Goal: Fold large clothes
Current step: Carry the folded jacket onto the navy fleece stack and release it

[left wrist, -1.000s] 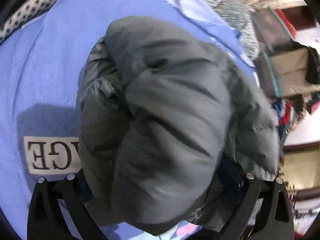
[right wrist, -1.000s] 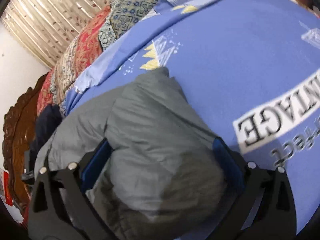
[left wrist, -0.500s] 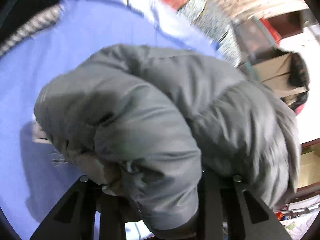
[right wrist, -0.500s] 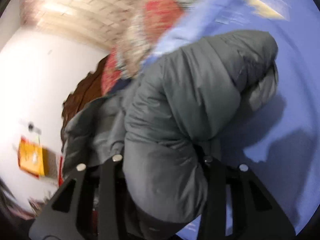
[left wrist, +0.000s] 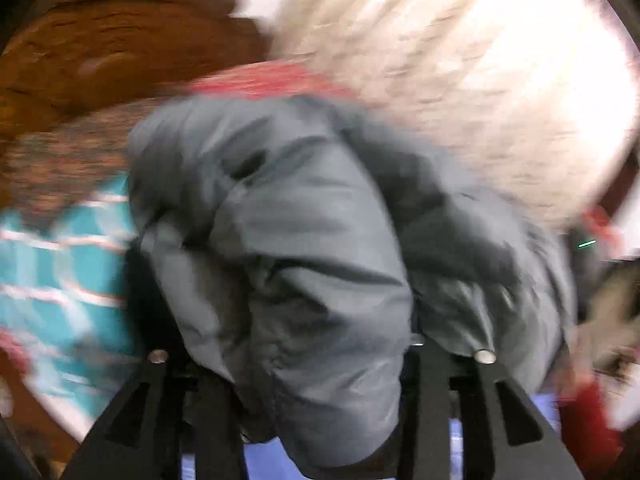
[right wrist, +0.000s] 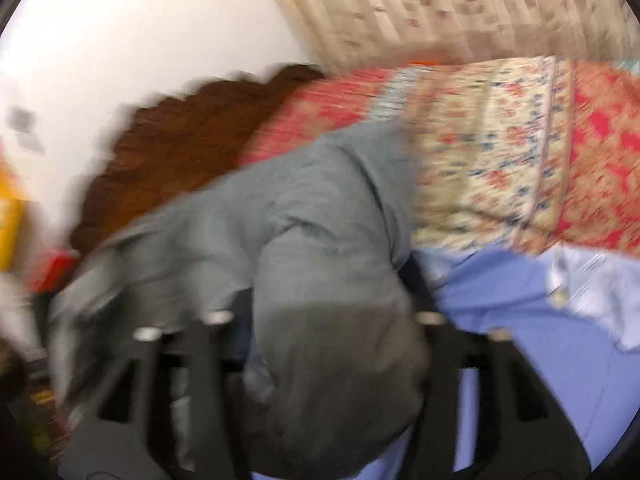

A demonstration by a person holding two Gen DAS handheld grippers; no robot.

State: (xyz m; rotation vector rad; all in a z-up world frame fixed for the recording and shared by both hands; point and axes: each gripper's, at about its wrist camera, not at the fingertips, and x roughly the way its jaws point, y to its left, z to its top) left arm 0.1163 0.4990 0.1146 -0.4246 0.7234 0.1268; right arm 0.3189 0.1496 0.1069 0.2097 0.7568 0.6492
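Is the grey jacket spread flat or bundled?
Bundled: the grey jacket bulges in thick folds between both grippers' fingers, left gripper, right gripper.

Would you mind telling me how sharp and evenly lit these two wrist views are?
Left wrist: heavy motion blur smears the jacket and background, and the curtain is blown out at upper right; only the fingers stay fairly crisp. Right wrist: also blurred, worst at the left edge, but the quilt pattern remains legible and exposure is more even.
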